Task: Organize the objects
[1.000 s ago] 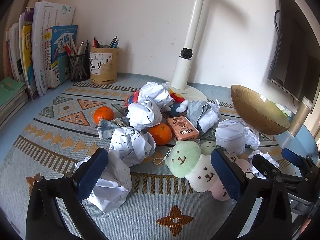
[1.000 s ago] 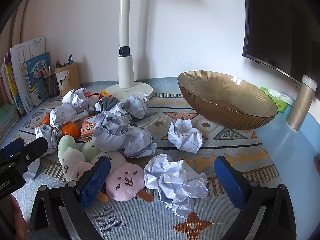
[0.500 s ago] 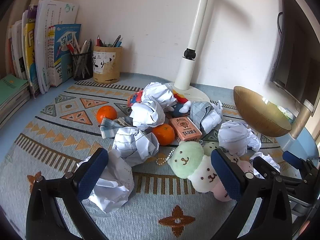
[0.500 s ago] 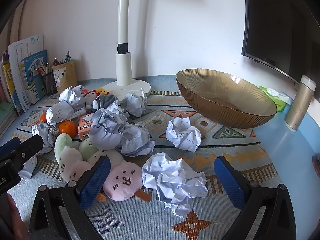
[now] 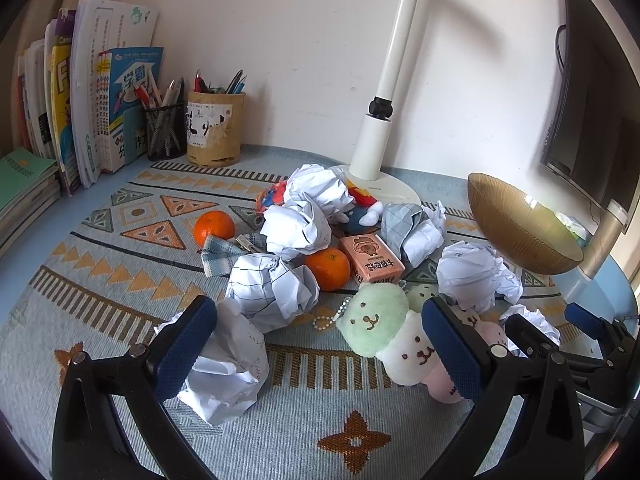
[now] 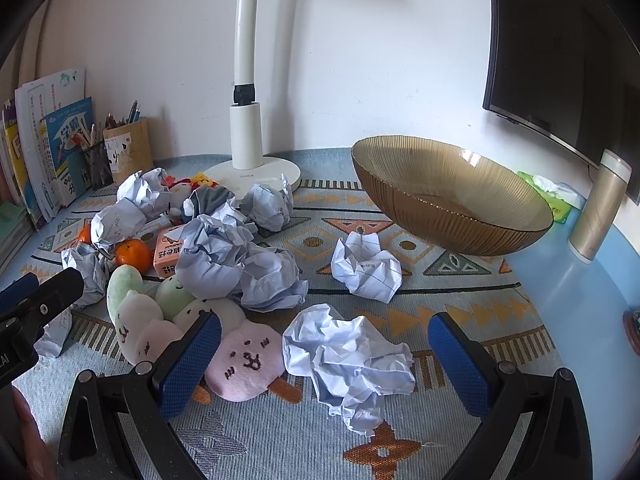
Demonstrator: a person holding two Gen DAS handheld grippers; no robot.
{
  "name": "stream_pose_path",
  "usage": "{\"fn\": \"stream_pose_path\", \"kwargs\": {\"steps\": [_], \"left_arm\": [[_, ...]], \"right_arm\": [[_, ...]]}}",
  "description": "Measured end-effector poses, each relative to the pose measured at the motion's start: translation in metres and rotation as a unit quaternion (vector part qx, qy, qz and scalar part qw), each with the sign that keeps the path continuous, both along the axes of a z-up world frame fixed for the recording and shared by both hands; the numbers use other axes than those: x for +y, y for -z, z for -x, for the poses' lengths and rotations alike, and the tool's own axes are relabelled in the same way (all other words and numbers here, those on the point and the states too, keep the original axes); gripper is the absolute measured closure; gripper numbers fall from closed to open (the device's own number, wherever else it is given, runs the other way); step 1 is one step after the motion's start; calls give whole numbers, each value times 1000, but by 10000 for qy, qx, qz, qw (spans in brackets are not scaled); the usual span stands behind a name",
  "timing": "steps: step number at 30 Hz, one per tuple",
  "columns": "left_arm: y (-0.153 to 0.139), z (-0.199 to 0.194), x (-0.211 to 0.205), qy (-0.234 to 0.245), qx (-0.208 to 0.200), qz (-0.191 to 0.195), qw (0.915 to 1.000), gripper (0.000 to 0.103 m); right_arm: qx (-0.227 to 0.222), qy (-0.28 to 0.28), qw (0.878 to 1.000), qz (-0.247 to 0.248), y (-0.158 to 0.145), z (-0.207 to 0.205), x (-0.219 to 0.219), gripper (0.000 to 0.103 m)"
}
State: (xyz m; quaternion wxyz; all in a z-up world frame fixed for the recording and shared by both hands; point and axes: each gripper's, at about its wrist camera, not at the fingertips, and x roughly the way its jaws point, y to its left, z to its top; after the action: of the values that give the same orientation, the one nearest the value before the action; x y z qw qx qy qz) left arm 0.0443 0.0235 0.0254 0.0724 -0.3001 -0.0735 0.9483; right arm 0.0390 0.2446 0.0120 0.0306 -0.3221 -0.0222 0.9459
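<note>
Evidently nothing is picked yet: the left gripper (image 5: 318,344) and right gripper (image 6: 324,364) both hover spread wide and empty. A crumpled paper (image 6: 346,354) lies between the right jaws; closing on it, then reaching the far-right bowl (image 6: 452,196), seems next.

L claw (image 5: 318,344) wide apart above mat (image 5: 100,280), paper ball (image 5: 224,372) & green plush (image 5: 372,320) between pads.

Each black tool (image 5: 320,352) (image 6: 324,364) has blue textured pads (image 5: 184,350) and silver screws.
</note>
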Motion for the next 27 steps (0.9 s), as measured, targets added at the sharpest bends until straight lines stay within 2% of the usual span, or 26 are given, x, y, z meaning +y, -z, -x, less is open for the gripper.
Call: {"fn": "stream_pose_path", "kwargs": {"steps": [24,27], "left_arm": [[1,-2,-1,-48,19,-17,10000,1],[-4,-9,-8,4,123,-179,9998,1]], "right_arm": [[-31,-6,10000,-38,0,3,-5,0],[-15,-1,10000,-36,-1,2,-5,0]]}}
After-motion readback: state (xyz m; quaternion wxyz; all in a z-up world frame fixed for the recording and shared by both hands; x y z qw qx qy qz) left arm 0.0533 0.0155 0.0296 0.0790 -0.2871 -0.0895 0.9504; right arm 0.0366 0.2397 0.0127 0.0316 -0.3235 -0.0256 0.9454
